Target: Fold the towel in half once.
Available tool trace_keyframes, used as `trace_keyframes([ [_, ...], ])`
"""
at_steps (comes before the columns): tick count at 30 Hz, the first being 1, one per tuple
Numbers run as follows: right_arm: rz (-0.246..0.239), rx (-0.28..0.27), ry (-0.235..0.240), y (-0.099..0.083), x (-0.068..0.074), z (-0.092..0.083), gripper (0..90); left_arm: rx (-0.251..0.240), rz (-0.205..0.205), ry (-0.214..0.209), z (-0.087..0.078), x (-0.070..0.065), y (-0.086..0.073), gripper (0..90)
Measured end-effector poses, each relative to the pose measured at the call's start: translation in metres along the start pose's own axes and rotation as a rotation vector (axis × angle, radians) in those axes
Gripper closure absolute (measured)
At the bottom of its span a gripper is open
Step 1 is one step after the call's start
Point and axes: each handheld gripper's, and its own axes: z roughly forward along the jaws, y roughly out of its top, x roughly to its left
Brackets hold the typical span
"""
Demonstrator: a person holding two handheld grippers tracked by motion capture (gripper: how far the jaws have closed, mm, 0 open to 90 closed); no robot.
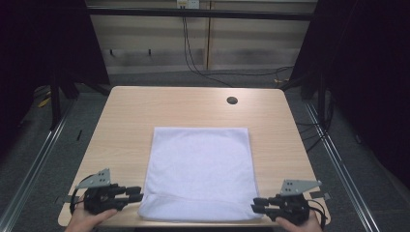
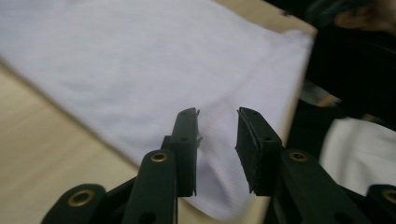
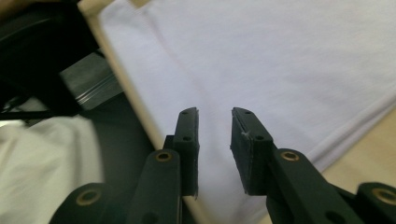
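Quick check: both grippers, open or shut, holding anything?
Left gripper: open, holding nothing, jaws aimed at the near edge of the white cloth.
Right gripper: open, holding nothing, also at the cloth's near edge.

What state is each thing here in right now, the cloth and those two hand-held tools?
White cloth: folded, lying flat on the table, near edge at the table's front edge.
Left tool: open, empty, beside the cloth's near left corner.
Right tool: open, empty, at the cloth's near right corner.
Table hole: uncovered.
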Motion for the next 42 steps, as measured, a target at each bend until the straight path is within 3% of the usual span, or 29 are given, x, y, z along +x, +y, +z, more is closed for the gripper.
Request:
trace_keyframes([
  [1,0.003,0.006,-0.021,0.005,-0.010,0.005,73.0,0.012,-0.005,-0.002,0.005,0.006,0.004,67.8],
  [2,0.003,0.006,-0.021,0.005,-0.010,0.005,73.0,0.012,-0.005,-0.002,0.005,0.006,0.004,67.2],
  [3,0.007,0.022,-0.040,0.014,-0.027,0.017,73.5,0.046,-0.012,0.019,0.021,0.020,0.015,66.5],
  [4,0.004,0.034,-0.054,0.017,-0.033,0.022,73.8,0.046,-0.012,0.019,0.021,0.020,0.015,65.8],
  [5,0.004,0.034,-0.054,0.017,-0.033,0.022,73.8,0.062,-0.030,0.051,0.038,0.038,0.029,65.8],
  [6,0.012,0.044,-0.069,0.027,-0.052,0.038,73.7,0.063,-0.038,0.068,0.046,0.045,0.035,65.7],
  [8,0.008,0.070,-0.098,0.038,-0.065,0.052,72.7,0.065,-0.043,0.118,0.061,0.057,0.044,65.6],
  [9,0.008,0.070,-0.098,0.038,-0.065,0.052,72.7,0.065,-0.043,0.118,0.061,0.057,0.044,65.8],
  [10,-0.003,0.075,-0.109,0.043,-0.071,0.059,69.8,0.070,-0.078,0.130,0.071,0.065,0.047,65.8],
  [11,0.011,0.079,-0.129,0.051,-0.079,0.068,68.6,0.080,-0.078,0.136,0.077,0.067,0.048,66.5],
  [14,0.002,0.085,-0.159,0.059,-0.089,0.083,66.5,0.144,-0.046,0.164,0.090,0.069,0.046,66.5],
  [15,0.005,0.095,-0.167,0.059,-0.091,0.086,65.4,0.137,-0.024,0.166,0.092,0.068,0.044,66.3],
  [16,-0.001,0.114,-0.174,0.059,-0.094,0.091,65.0,0.137,-0.034,0.163,0.091,0.068,0.043,66.0],
  [17,-0.005,0.138,-0.192,0.057,-0.094,0.095,65.2,0.144,-0.029,0.168,0.090,0.067,0.043,67.6],
  [22,-0.039,0.136,-0.235,0.054,-0.090,0.098,71.6,0.148,-0.002,0.202,0.088,0.065,0.040,82.1],
  [27,-0.049,0.142,-0.239,0.051,-0.084,0.096,84.9,0.153,-0.008,0.171,0.084,0.059,0.035,85.3],
  [29,-0.063,0.153,-0.226,0.049,-0.082,0.094,85.4,0.166,0.014,0.158,0.081,0.051,0.031,85.5],
  [33,-0.043,0.150,-0.179,0.040,-0.075,0.086,85.6,0.180,0.014,0.130,0.076,0.040,0.025,85.5],
  [39,-0.041,0.190,-0.131,0.023,-0.047,0.072,85.5,0.203,0.031,0.092,0.066,0.017,0.012,85.4],
  [42,-0.031,0.193,-0.082,0.014,-0.037,0.066,84.9,0.211,0.024,0.074,0.062,0.010,0.007,84.6],
])
